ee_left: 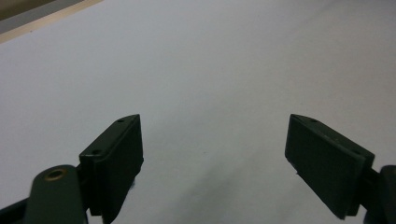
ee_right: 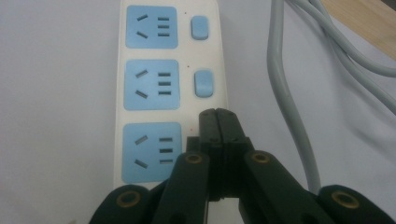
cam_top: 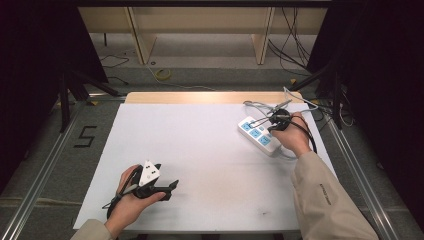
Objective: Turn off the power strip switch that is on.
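Note:
A white power strip [ee_right: 163, 70] with three blue sockets lies at the table's right side, also seen from above as the power strip [cam_top: 259, 135]. Two blue rocker switches [ee_right: 203, 83] sit beside its farther sockets. My right gripper [ee_right: 217, 116] is shut with nothing between its jaws. Its tips are over the strip's edge beside the nearest socket [ee_right: 152, 151] and hide whatever is under them there. In the high view the right gripper [cam_top: 274, 128] is over the strip's near end. My left gripper [ee_left: 212, 144] is open and holds nothing, low over the bare white surface; from above the left gripper [cam_top: 172, 189] is at the front left.
Grey cables [ee_right: 280, 93] run along the strip's right side and loop at the table's back right corner [cam_top: 260, 106]. The white table top [cam_top: 200, 150] has a wooden strip along its far edge. Metal rails flank the table on both sides.

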Demonstrator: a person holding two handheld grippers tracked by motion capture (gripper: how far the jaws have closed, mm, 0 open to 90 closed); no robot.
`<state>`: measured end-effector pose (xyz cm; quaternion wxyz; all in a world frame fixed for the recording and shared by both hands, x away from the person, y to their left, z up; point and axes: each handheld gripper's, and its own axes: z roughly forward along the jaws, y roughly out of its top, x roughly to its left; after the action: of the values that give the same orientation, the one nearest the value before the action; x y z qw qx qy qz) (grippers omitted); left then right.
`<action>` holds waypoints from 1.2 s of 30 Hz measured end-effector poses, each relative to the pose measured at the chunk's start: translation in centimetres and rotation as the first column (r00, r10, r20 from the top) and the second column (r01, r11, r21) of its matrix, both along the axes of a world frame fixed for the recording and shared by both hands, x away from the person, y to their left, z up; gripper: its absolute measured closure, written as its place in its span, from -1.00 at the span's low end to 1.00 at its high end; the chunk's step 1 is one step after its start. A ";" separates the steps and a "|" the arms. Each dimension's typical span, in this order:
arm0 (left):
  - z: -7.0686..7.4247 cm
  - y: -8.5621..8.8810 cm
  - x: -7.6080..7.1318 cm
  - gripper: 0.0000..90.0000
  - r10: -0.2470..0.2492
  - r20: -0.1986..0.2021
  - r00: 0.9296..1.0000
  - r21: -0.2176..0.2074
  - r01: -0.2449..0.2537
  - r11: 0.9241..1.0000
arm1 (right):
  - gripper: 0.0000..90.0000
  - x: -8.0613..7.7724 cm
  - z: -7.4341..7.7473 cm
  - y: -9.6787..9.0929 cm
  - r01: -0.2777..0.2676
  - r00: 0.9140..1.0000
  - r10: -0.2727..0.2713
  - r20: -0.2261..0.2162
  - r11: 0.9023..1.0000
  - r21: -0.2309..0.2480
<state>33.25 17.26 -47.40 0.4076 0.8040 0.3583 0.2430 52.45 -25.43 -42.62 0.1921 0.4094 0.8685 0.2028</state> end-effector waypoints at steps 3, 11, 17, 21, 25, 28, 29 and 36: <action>0.0 0.0 0.0 -0.57 0.001 0.000 1.000 -0.003 -0.001 1.000 | 1.00 0.1 0.0 0.1 0.000 1.000 0.000 -0.009 1.000 -0.004; 0.0 0.0 0.0 -0.57 -0.001 0.001 1.000 0.001 0.001 1.000 | 1.00 0.4 -0.5 0.3 -0.001 0.999 0.001 -0.032 1.000 -0.014; 0.0 0.1 0.0 -0.57 0.000 0.001 1.000 0.000 0.000 1.000 | 1.00 0.5 -0.6 0.3 -0.001 0.999 0.001 -0.041 1.000 -0.018; 0.0 0.1 0.0 -0.57 0.000 0.001 1.000 0.000 0.000 1.000 | 1.00 0.6 -0.6 0.3 -0.001 0.999 0.001 -0.046 1.000 -0.016; 0.0 0.1 0.1 -0.57 -0.001 0.001 1.000 0.001 0.001 1.000 | 1.00 0.7 -0.6 0.3 0.003 0.999 -0.004 -0.049 1.000 -0.021; 0.0 0.1 0.1 -0.57 -0.001 0.000 1.000 0.001 0.001 1.000 | 1.00 0.8 -0.7 0.3 0.004 0.998 -0.005 -0.055 1.000 -0.020; 0.0 0.0 0.1 -0.57 0.000 0.000 1.000 -0.001 0.000 1.000 | 1.00 0.8 -0.7 0.3 0.001 0.998 -0.002 -0.058 1.000 -0.020; 0.0 0.1 0.1 -0.57 0.000 0.000 1.000 0.002 0.000 1.000 | 1.00 0.9 -0.8 0.4 0.004 0.997 -0.005 -0.072 1.000 -0.020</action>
<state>33.32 17.34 -47.39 0.4071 0.8043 0.3578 0.2434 53.37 -25.02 -43.38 0.1653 0.4164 0.8760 0.1787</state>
